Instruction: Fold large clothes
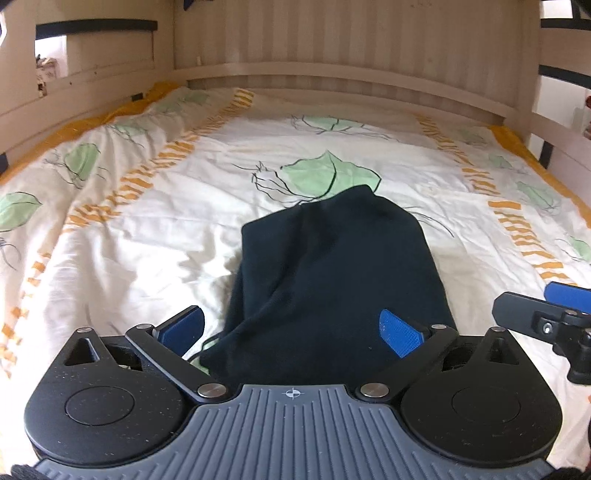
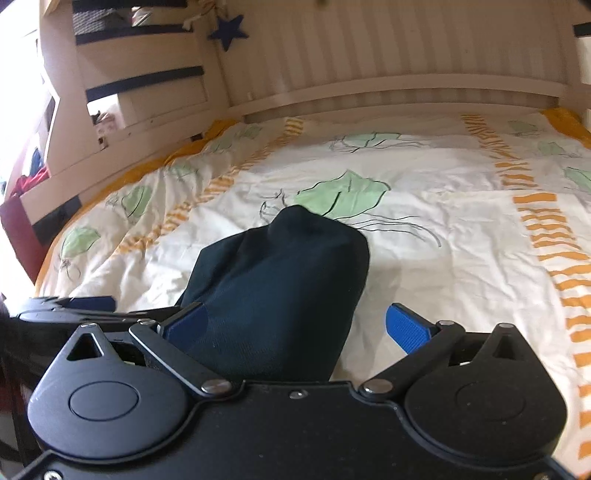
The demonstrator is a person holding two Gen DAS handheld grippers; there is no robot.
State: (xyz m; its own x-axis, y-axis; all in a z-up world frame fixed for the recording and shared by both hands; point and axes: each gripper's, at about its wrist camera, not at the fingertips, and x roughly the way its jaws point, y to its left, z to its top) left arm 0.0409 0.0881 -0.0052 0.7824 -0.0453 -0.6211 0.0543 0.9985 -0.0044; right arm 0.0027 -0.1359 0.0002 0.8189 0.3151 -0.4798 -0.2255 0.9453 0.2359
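Note:
A dark navy garment (image 1: 332, 273) lies bunched in a long heap on the bed, its near end running under both grippers; it also shows in the right wrist view (image 2: 284, 291). My left gripper (image 1: 291, 328) is open, its blue pads spread on either side of the garment's near end. My right gripper (image 2: 297, 325) is open too, its left pad (image 2: 186, 325) against the cloth and its right pad (image 2: 406, 326) over bare bedding. The right gripper shows at the right edge of the left wrist view (image 1: 546, 314). The garment's near edge is hidden below the gripper bodies.
The bed is covered by a cream duvet (image 1: 147, 229) with green leaves and orange stripes. A pale wooden headboard (image 1: 332, 77) stands at the far end and a side rail (image 2: 122, 136) on the left. A blue star (image 2: 227, 31) hangs above.

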